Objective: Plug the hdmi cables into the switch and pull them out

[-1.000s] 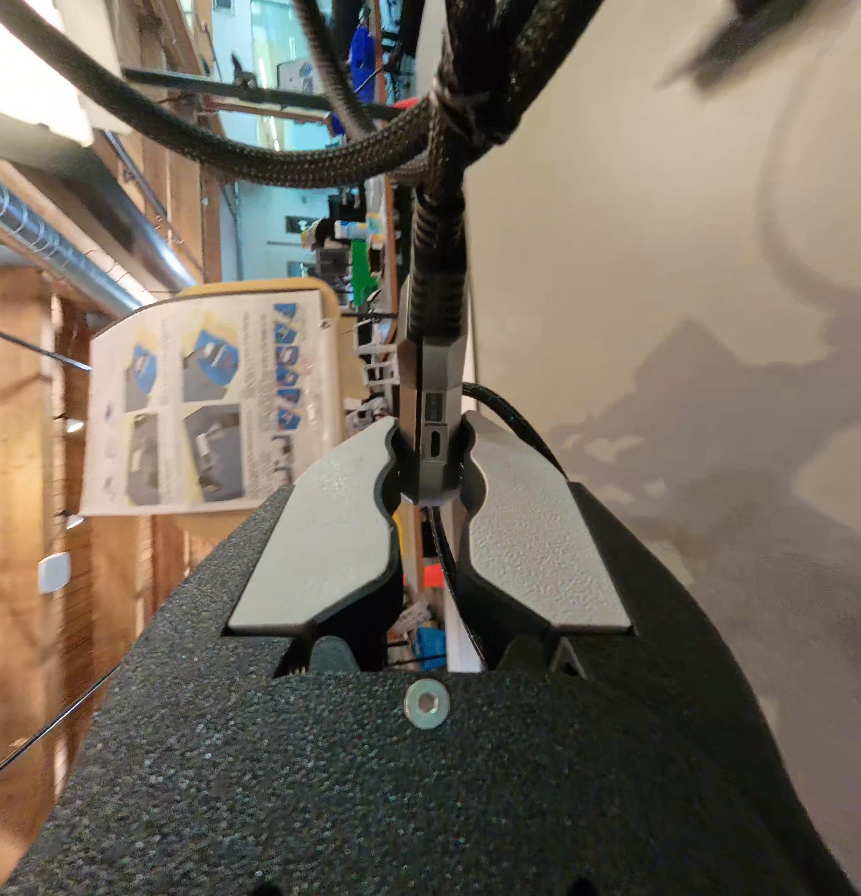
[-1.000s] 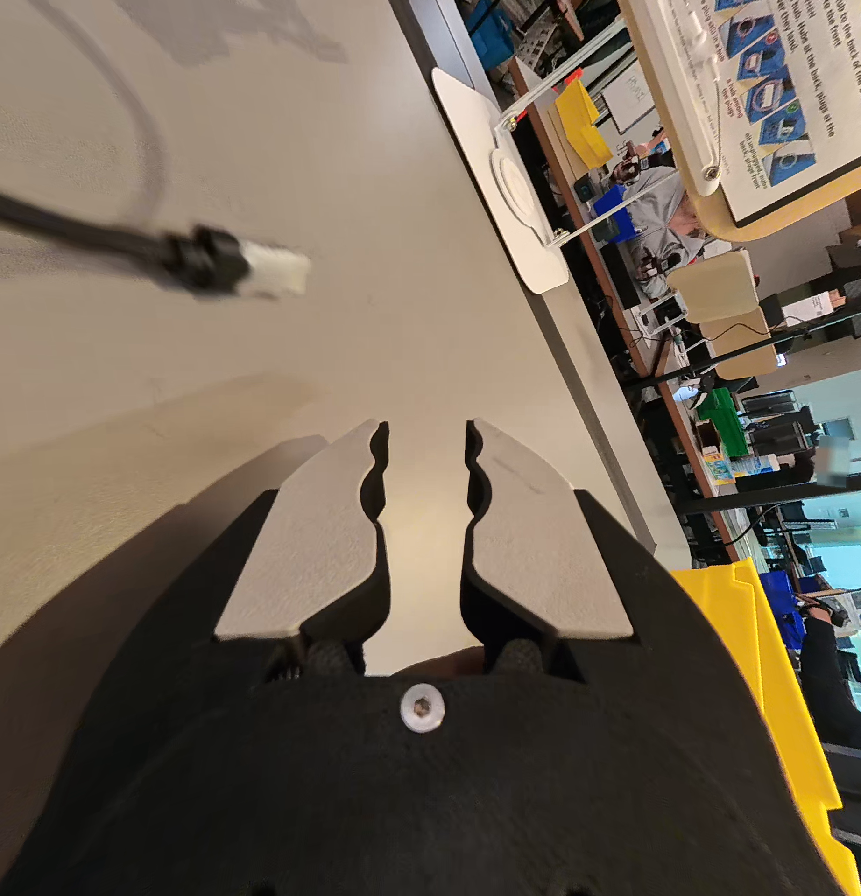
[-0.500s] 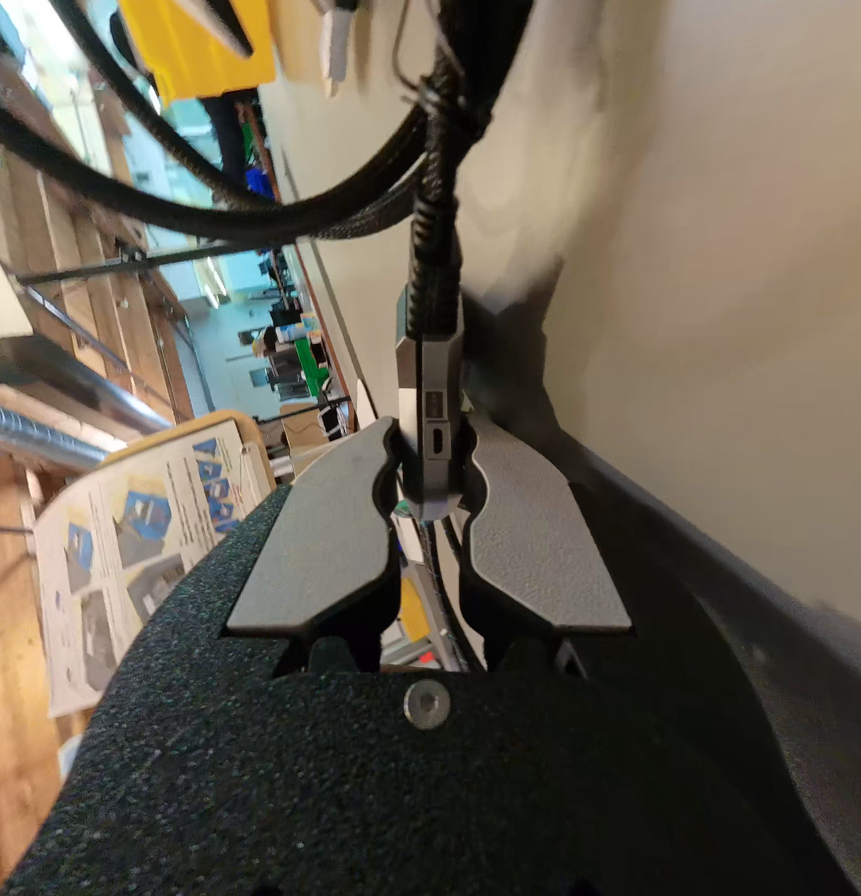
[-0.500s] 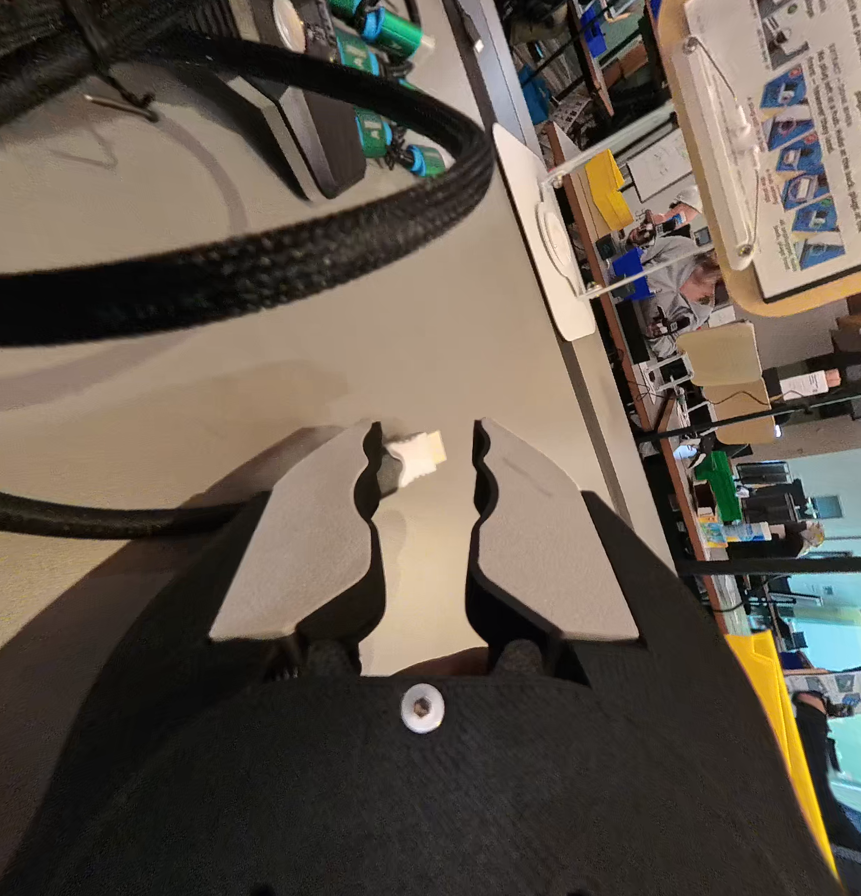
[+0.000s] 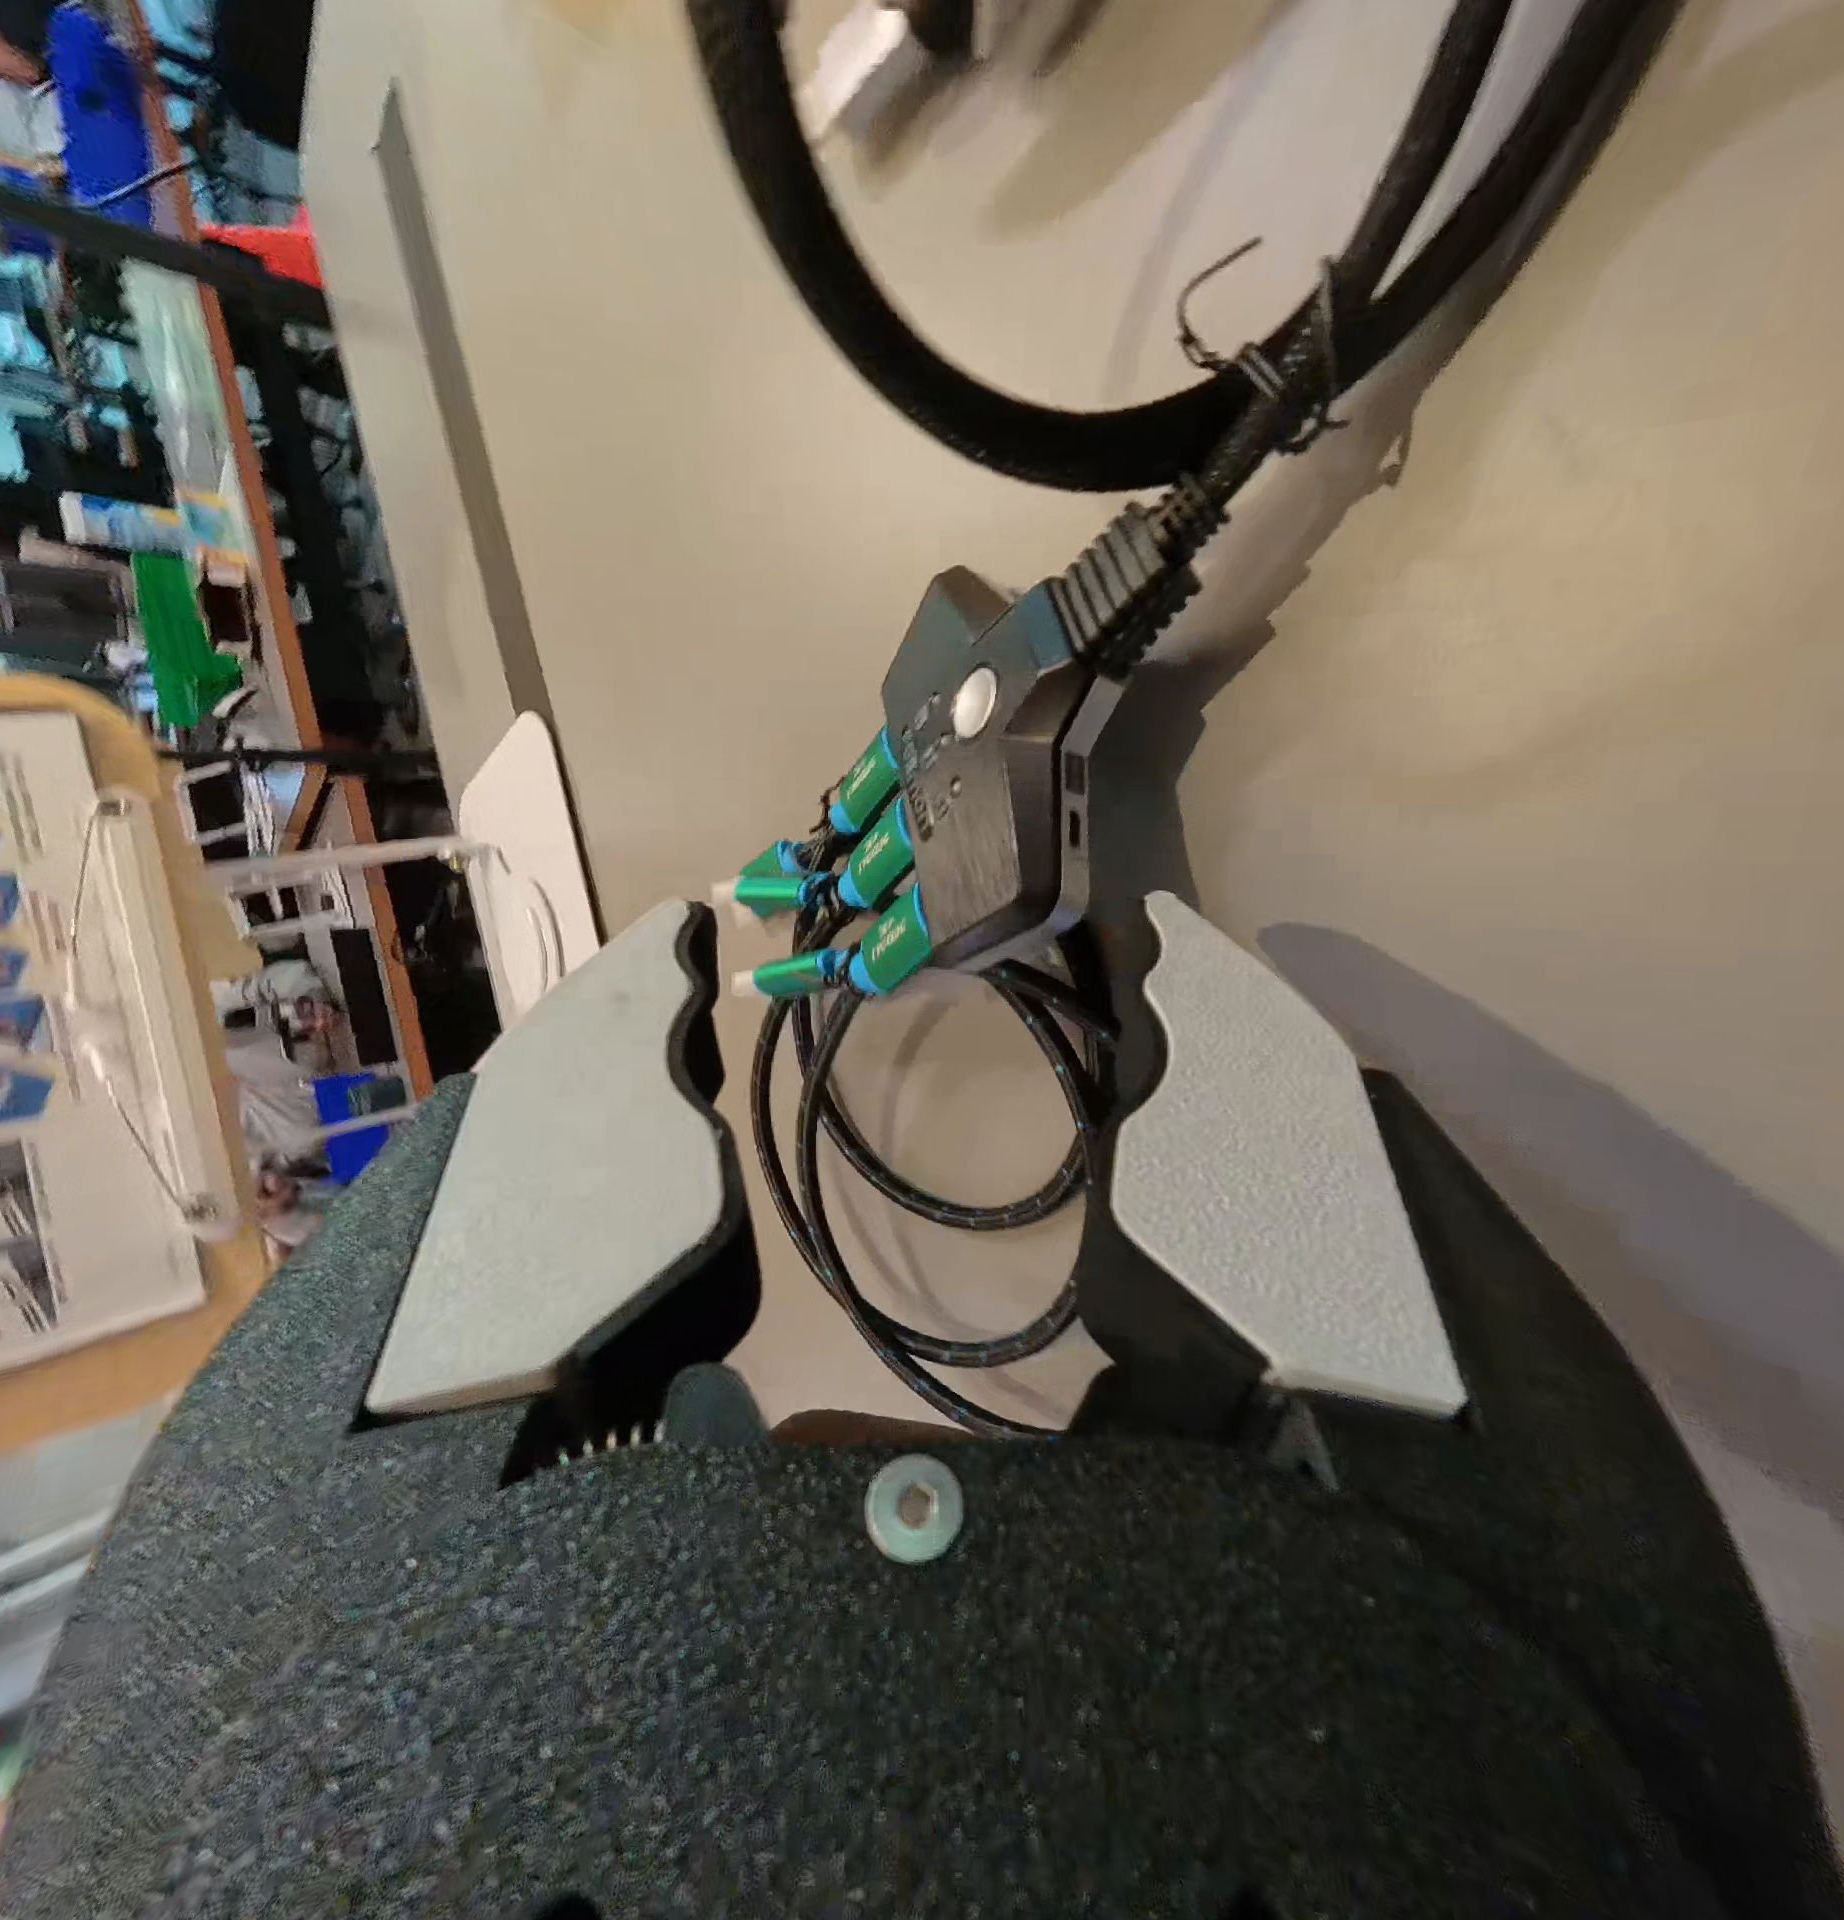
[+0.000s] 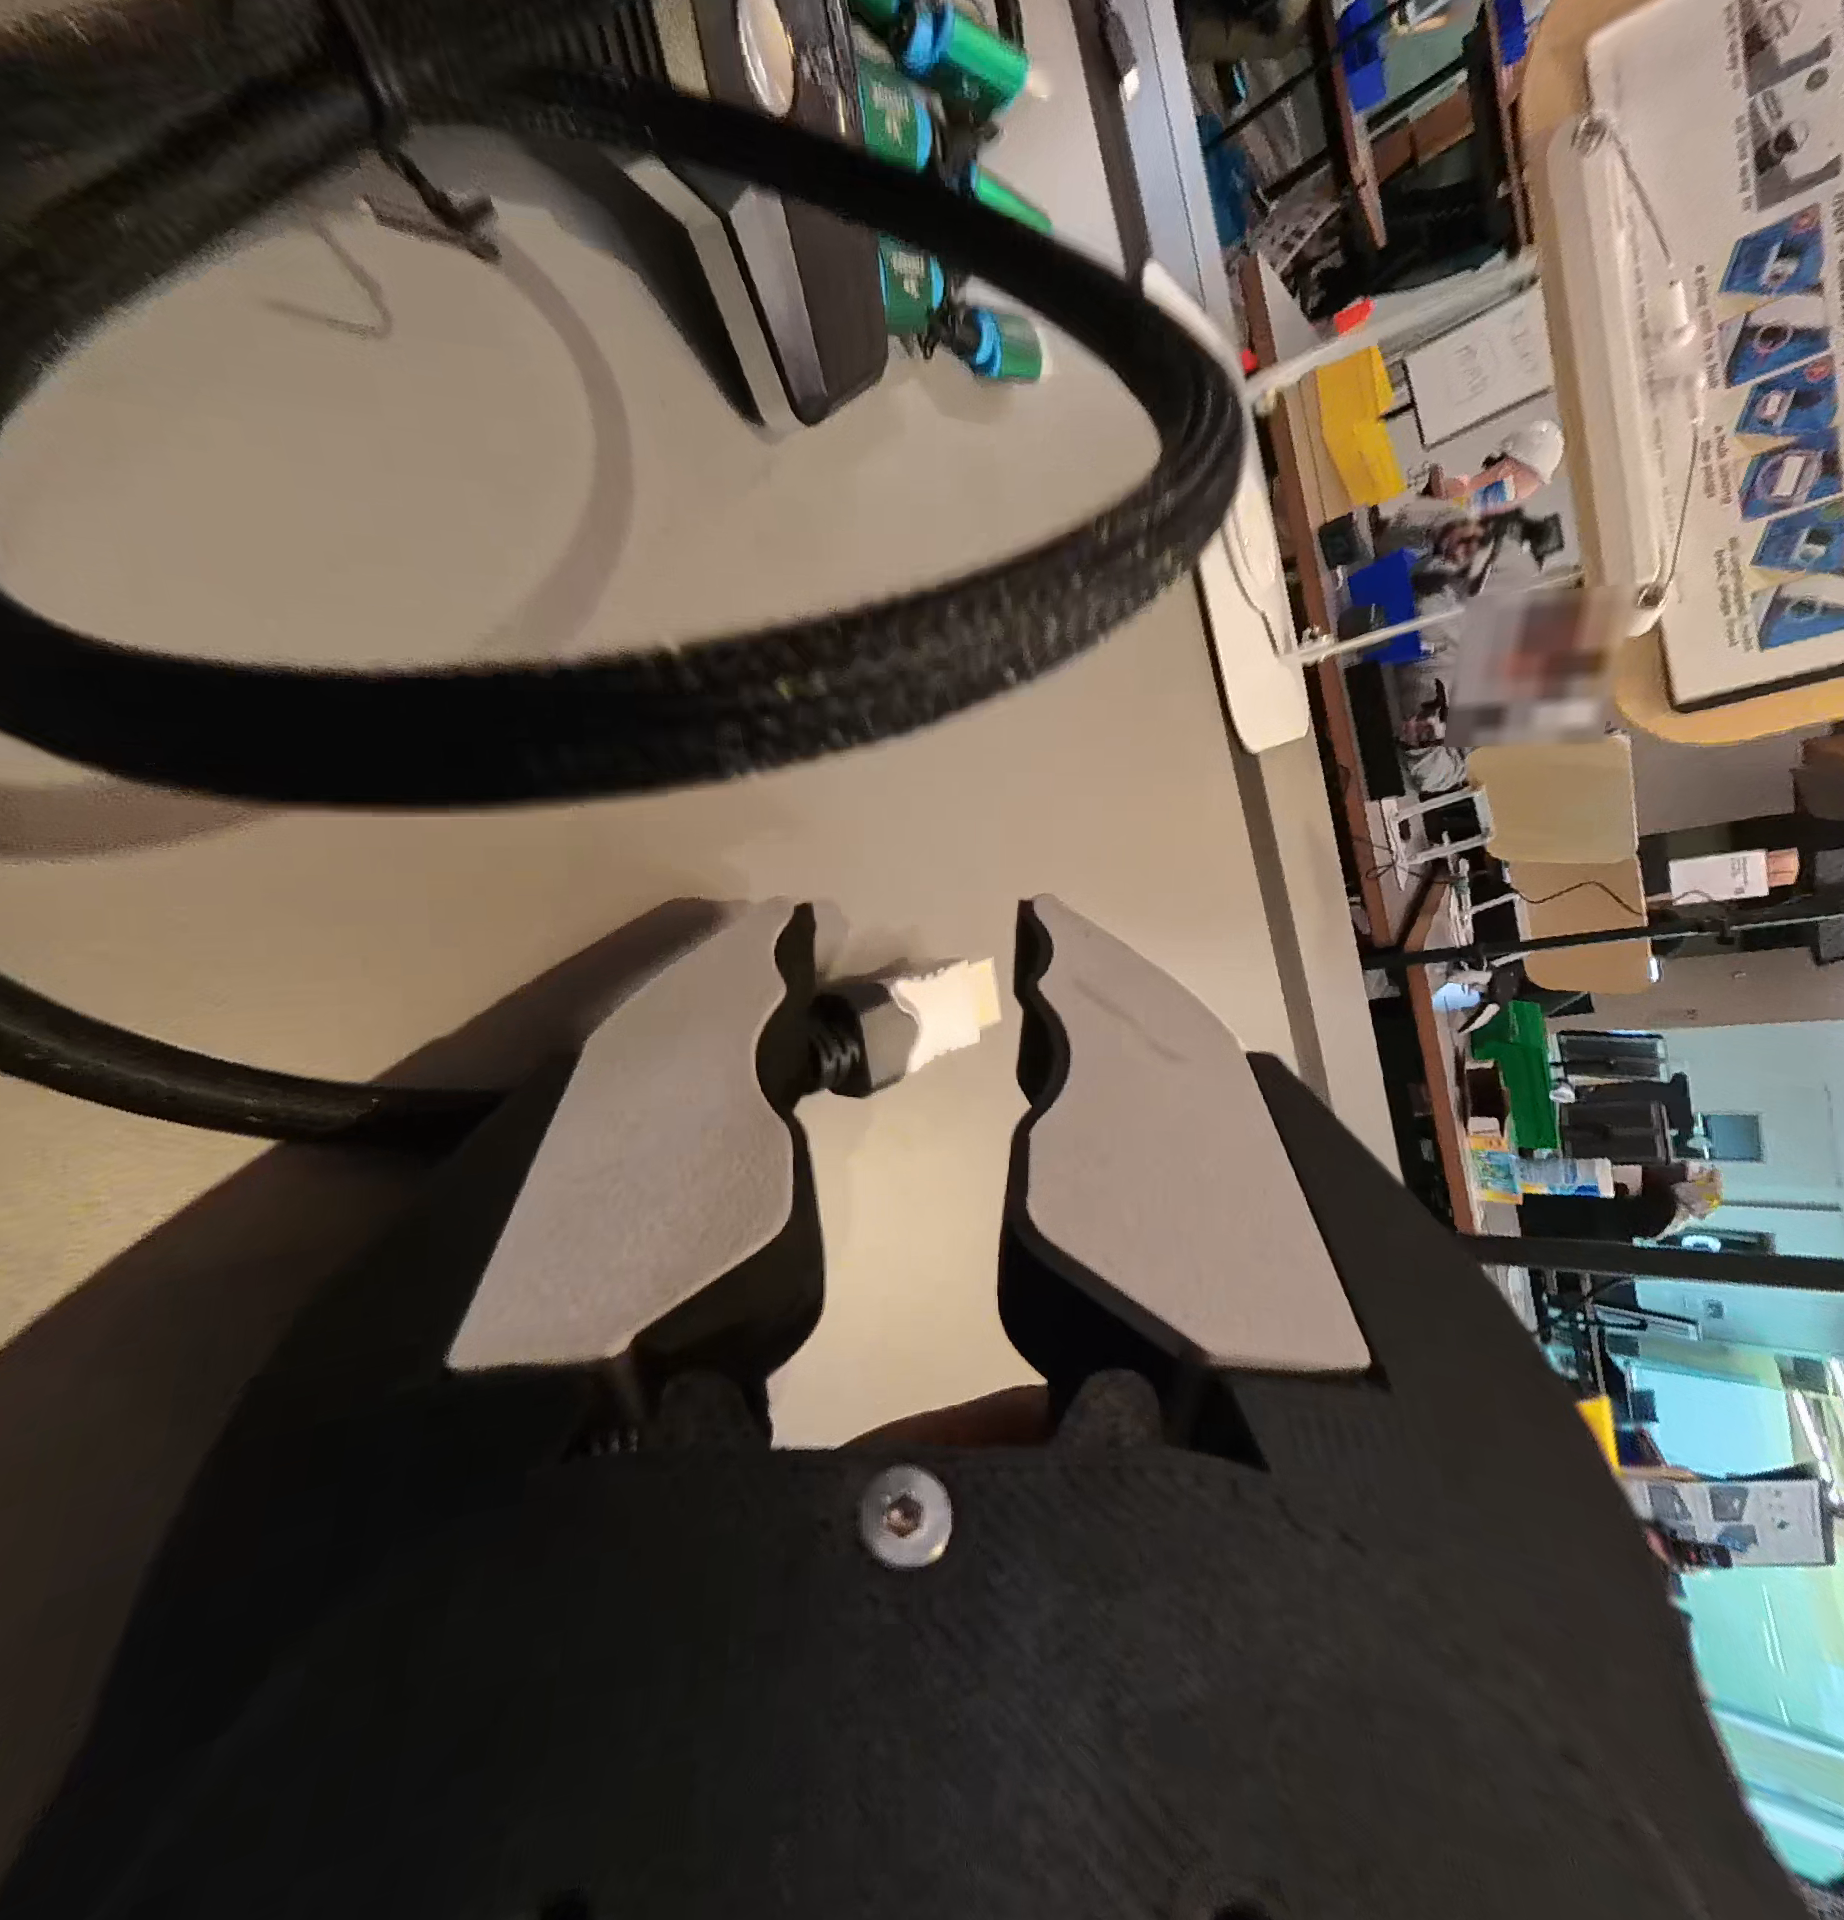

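In the left wrist view my left gripper point(image 5: 923, 914) is open wide. A black hub point(image 5: 975, 790) with green plugs point(image 5: 876, 862) in its side lies on the beige table point(image 5: 689, 468) just past my fingertips, and neither pad presses on it. Thin braided leads point(image 5: 928, 1143) loop between my fingers. A thick black braided cable point(image 5: 1001, 416) runs off from the hub. In the right wrist view my right gripper point(image 6: 913, 935) is open. A black cable plug with a white tip point(image 6: 933, 1013) lies across the gap, and a gap shows at the right pad. The hub point(image 6: 793, 260) lies farther off.
The thick braided cable point(image 6: 689, 707) arcs over the table ahead of my right gripper. A white stand base point(image 5: 523, 831) sits near the table's far edge, and a board with printed sheets point(image 6: 1728, 364) hangs beyond it. Workbenches with a yellow bin point(image 6: 1359, 426) lie behind.
My left gripper was shut on the hub's edge and has now opened wide; the hub lies flat on the table. The white-tipped plug has come between my right fingers, which opened slightly.
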Motion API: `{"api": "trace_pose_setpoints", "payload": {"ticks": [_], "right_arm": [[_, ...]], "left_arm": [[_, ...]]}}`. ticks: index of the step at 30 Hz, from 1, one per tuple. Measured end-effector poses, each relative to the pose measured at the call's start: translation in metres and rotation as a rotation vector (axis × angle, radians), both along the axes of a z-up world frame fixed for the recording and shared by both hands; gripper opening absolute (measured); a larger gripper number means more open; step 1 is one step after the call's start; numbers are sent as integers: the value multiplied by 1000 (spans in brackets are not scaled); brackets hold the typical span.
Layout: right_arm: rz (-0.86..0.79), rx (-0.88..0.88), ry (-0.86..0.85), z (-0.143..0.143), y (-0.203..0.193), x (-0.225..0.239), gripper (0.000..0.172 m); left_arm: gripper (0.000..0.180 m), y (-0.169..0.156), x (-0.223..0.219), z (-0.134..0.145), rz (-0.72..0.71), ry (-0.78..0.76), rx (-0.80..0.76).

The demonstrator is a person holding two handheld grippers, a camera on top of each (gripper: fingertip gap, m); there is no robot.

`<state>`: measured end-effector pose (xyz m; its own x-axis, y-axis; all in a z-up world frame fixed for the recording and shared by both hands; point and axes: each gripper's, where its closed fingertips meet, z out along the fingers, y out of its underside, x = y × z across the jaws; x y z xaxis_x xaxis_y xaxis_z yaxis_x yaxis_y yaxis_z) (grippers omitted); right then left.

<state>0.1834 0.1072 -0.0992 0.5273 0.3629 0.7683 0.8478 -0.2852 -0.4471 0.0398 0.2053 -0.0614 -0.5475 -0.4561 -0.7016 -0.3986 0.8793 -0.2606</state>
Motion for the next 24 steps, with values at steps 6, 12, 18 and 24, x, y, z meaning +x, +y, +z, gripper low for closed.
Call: {"api": "trace_pose_setpoints", "payload": {"ticks": [6, 12, 18, 24], "right_arm": [[152, 29, -69, 13, -5, -59, 34], [345, -15, -65, 14, -14, -153, 32], [340, -127, -120, 19, -25, -144, 32], [172, -249, -13, 10, 7, -82, 32]], "left_arm": [[70, 31, -29, -1, 227, -110, -153], [68, 44, -43, -1, 439, -121, -485], [66, 40, -48, 0, 521, -93, -714], [63, 22, -47, -11, 553, -5, -947]]}}
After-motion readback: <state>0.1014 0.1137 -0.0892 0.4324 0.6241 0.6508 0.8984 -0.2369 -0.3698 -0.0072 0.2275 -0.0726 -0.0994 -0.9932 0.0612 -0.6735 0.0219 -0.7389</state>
